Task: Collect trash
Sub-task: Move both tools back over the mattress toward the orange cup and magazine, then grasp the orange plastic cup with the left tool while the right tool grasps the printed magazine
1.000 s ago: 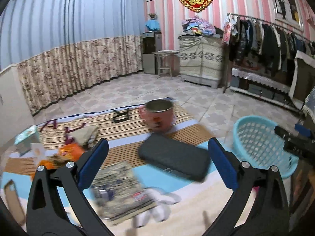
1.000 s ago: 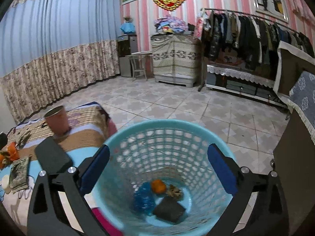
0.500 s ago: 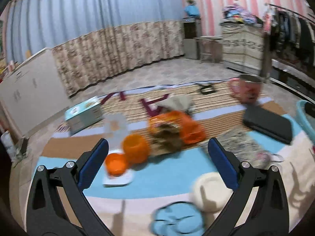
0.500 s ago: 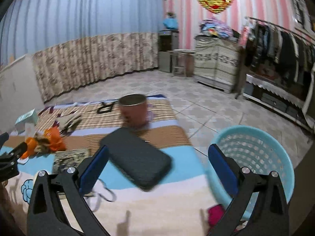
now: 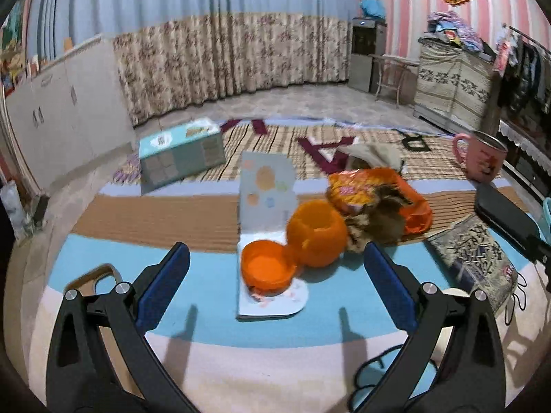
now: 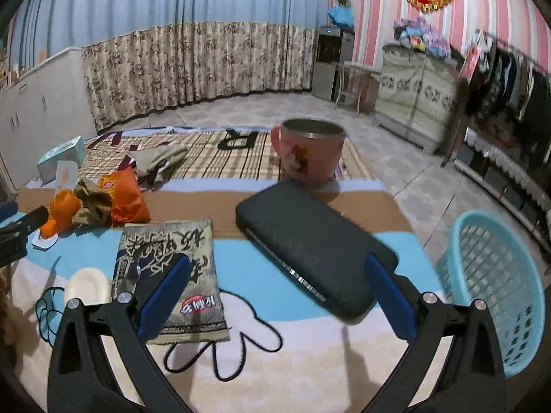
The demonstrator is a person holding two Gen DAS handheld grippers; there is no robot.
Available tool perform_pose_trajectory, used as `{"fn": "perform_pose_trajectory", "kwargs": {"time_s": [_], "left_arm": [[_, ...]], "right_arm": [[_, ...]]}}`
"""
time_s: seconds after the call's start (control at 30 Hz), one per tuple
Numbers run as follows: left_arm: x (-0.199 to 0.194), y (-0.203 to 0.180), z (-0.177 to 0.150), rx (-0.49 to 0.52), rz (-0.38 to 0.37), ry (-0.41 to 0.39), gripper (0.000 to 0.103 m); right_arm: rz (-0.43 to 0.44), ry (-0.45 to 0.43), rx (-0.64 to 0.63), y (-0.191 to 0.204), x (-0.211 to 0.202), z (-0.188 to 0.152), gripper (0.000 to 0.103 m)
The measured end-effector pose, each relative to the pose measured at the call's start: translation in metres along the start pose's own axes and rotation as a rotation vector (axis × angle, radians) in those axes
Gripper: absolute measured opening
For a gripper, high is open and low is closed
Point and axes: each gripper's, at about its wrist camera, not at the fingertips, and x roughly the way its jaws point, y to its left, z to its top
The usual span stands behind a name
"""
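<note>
Orange peel cup (image 5: 316, 234) lies tipped, mouth toward the left gripper (image 5: 275, 285), just ahead between its spread, empty jaws; right gripper (image 6: 275, 289) gapes empty, basket (image 6: 492, 285) beyond its right jaw

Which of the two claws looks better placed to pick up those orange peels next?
Probably the left gripper: it is open and the orange peels sit just ahead between its fingers. The right gripper, also open, faces the snack packet and dark case instead.
</note>
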Motion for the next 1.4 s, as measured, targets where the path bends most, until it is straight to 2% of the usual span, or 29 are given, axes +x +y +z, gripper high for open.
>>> {"fn": "perform_pose_trajectory", "kwargs": {"time_s": [0.13,0.2,0.6,0.67,0.8,0.9,1.0,1.03,1.07,1.17,1.33,1.4], "left_arm": [[0.011,0.011,-0.003,-0.038,-0.015,0.067,0.097],[0.015,0.010,-0.004,-0.030,0.008,0.079,0.094],[0.039,0.017,-0.005,-0.056,-0.047,0.179,0.059],[0.039,0.016,-0.005,-0.058,-0.051,0.178,0.052],[0.036,0.013,-0.005,-0.036,-0.051,0.167,0.037],[0.032,0.013,-0.006,-0.019,-0.032,0.160,0.037],[0.032,0.016,-0.006,-0.031,-0.047,0.160,0.038],[0.033,0.018,-0.006,-0.039,-0.045,0.163,0.044],[0.033,0.020,-0.006,-0.053,-0.041,0.165,0.056],[0.031,0.025,-0.005,-0.076,-0.017,0.154,0.073],[0.045,0.022,-0.001,-0.059,0.000,0.194,0.074],[0.047,0.021,0.004,-0.051,0.006,0.184,0.074]], "right_arm": [[0.027,0.009,0.028,-0.003,0.003,-0.003,0.098],[0.035,0.015,0.035,-0.001,0.007,-0.003,0.098],[0.086,0.067,0.008,0.020,0.020,-0.007,0.096],[0.090,0.084,-0.016,0.025,0.024,-0.008,0.086],[0.099,0.120,-0.036,0.031,0.032,-0.010,0.077],[0.115,0.143,-0.028,0.031,0.035,-0.011,0.075],[0.132,0.167,-0.015,0.030,0.040,-0.013,0.073],[0.134,0.169,-0.011,0.028,0.041,-0.014,0.073],[0.135,0.171,-0.006,0.027,0.041,-0.014,0.073],[0.140,0.173,0.002,0.026,0.042,-0.015,0.073],[0.138,0.172,-0.003,0.027,0.042,-0.016,0.073],[0.137,0.170,-0.005,0.027,0.042,-0.017,0.073]]}}
